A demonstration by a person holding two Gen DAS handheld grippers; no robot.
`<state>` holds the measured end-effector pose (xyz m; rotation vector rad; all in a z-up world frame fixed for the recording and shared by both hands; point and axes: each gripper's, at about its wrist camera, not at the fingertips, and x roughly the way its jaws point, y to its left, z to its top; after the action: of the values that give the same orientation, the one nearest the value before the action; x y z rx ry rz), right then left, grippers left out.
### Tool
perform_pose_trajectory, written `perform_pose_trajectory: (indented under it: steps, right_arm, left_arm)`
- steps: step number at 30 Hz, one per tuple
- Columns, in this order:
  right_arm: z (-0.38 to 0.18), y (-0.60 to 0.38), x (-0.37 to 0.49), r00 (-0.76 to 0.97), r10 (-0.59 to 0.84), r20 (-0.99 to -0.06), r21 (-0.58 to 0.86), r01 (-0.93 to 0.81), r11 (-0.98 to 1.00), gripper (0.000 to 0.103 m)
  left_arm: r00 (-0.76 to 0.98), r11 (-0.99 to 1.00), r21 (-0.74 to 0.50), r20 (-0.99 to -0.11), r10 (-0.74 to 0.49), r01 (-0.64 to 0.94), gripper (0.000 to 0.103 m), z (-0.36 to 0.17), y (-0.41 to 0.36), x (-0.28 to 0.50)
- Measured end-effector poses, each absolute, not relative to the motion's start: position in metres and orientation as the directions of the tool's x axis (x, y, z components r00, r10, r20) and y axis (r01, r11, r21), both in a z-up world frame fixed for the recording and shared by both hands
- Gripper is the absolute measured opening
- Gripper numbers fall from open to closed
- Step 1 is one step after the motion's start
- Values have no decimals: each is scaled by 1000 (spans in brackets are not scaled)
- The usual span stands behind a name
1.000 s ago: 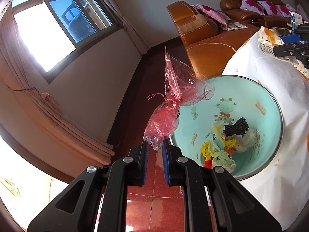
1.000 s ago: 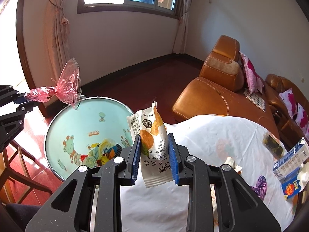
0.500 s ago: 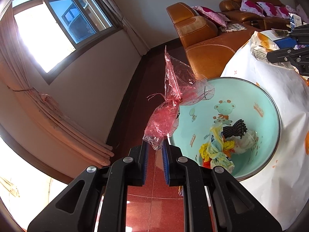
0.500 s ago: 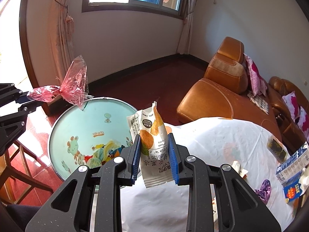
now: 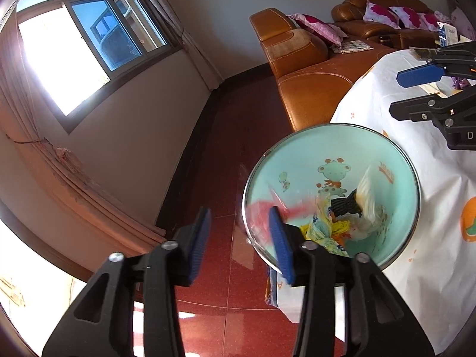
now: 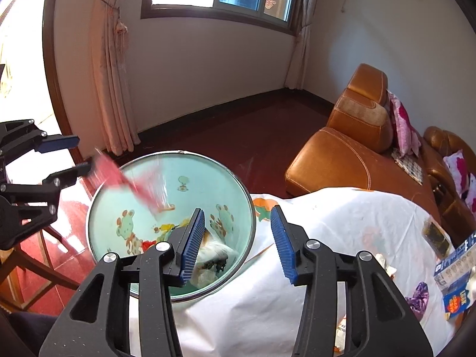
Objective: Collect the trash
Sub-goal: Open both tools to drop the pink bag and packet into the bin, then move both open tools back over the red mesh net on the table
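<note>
Your left gripper is opening, jaws spread with nothing between them, and the pink plastic bag is a blur in mid-air over the rim of the mint-green cartoon trash bin. Your right gripper is opening too, blue pads apart and empty, and the white snack wrapper lies down in the bin among the other trash. More wrappers sit on the white tablecloth at the right.
</note>
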<state>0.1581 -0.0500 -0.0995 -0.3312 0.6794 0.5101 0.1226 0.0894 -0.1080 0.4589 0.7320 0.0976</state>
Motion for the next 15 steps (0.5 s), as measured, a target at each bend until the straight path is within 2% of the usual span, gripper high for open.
perform_pose_trajectory:
  steps: [3, 6, 7, 9, 15]
  right_arm:
    - [-101, -54, 159, 664, 321, -675, -129, -535, 835, 49]
    - [-100, -61, 156, 670, 294, -682, -133, -509, 850, 51]
    - [-99, -64, 155, 671, 286, -684, -134, -501, 855, 52]
    - [-95, -75, 147, 680, 263, -684, -144, -480, 865, 52]
    - [-78, -155, 111, 727, 170, -665, -143, -347, 927, 60]
  left_arm:
    - [746, 899, 432, -623, 235, 78, 46, -107, 87, 122]
    - [748, 902, 424, -623, 227, 79, 53, -106, 84, 120]
    - [748, 906, 416, -626, 220, 81, 58, -106, 83, 120]
    - [750, 912, 398, -631, 197, 96, 59, -105, 78, 117]
    - [743, 919, 349, -662, 102, 185, 64, -111, 41, 105]
